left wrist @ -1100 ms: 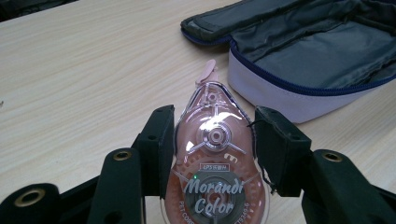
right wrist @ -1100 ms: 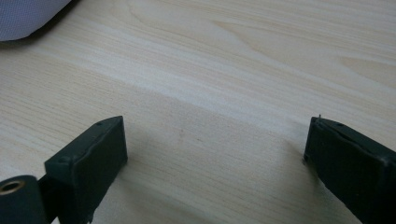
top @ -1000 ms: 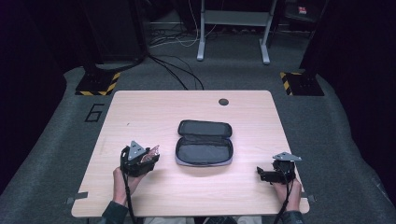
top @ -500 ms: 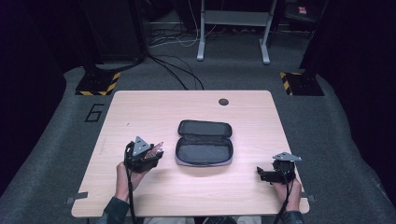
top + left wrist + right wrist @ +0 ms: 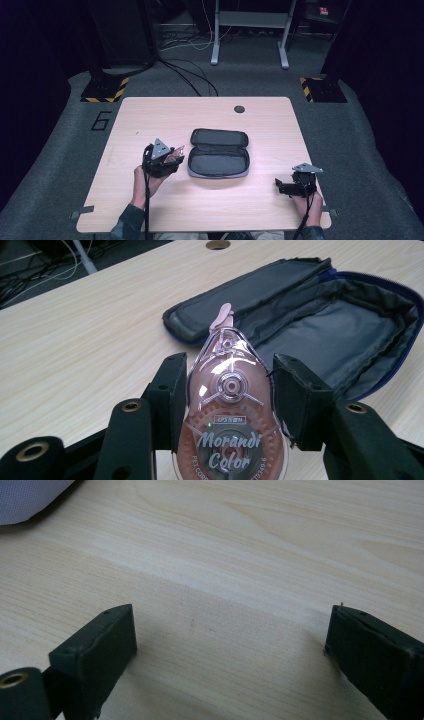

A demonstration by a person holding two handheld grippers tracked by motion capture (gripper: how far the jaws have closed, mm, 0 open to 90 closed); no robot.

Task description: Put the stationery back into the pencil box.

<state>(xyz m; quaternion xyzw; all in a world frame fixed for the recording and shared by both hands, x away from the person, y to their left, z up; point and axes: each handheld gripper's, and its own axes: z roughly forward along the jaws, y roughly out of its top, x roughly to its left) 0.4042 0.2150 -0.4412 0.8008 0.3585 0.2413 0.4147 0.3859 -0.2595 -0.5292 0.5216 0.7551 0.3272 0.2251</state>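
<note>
A pink see-through correction tape roller point(image 5: 230, 410) marked "Morandi Color" sits between the black jaws of my left gripper point(image 5: 227, 390), which is shut on it. In the high view this left gripper point(image 5: 172, 156) hovers just left of an open dark pencil case point(image 5: 219, 154), with the roller point(image 5: 173, 155) pointing toward it. The case point(image 5: 320, 325) lies flat with its grey lining up. My right gripper point(image 5: 280, 186) rests near the table's front right, its jaws open over bare wood point(image 5: 230, 640) with nothing between them.
The light wooden table point(image 5: 210, 200) has a round cable hole point(image 5: 239, 108) near its far edge. Beyond it are cables on the grey floor, a metal stand point(image 5: 215, 55) and yellow-black striped feet point(image 5: 106, 90).
My left gripper has moved right and a little up with the roller, closer to the pencil case. The right gripper has stayed where it was.
</note>
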